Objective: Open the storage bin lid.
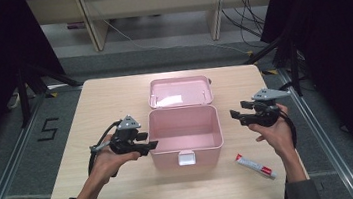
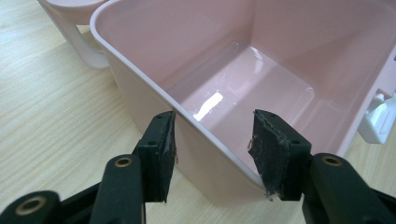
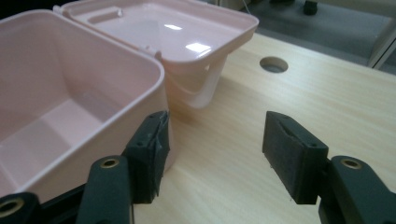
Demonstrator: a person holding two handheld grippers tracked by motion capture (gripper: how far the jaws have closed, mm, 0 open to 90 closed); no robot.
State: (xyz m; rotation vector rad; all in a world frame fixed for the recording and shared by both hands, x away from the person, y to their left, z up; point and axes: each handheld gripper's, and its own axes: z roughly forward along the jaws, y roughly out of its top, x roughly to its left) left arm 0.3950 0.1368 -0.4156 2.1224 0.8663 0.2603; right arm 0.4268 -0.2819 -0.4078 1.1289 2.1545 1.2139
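A pink plastic box [image 1: 171, 156] stands in the middle of the table with its lid [image 1: 179, 91] folded back flat behind it; the inside looks empty. My left gripper [image 1: 152, 145] [image 2: 212, 149] is at the box's left wall [image 2: 140, 93], one jaw outside and one inside, with a gap to the pads, so it is open. My right gripper [image 1: 234, 115] [image 3: 215, 149] is open just off the box's right side [image 3: 140, 100], with bare table between its jaws. A white and red tube [image 1: 255, 166] lies on the table near my right wrist.
A white latch [image 1: 186, 157] hangs on the box's front wall. The wooden table [image 1: 104, 102] has a round cable hole [image 3: 273, 64] beyond the lid. Grey floor and dark stands surround the table.
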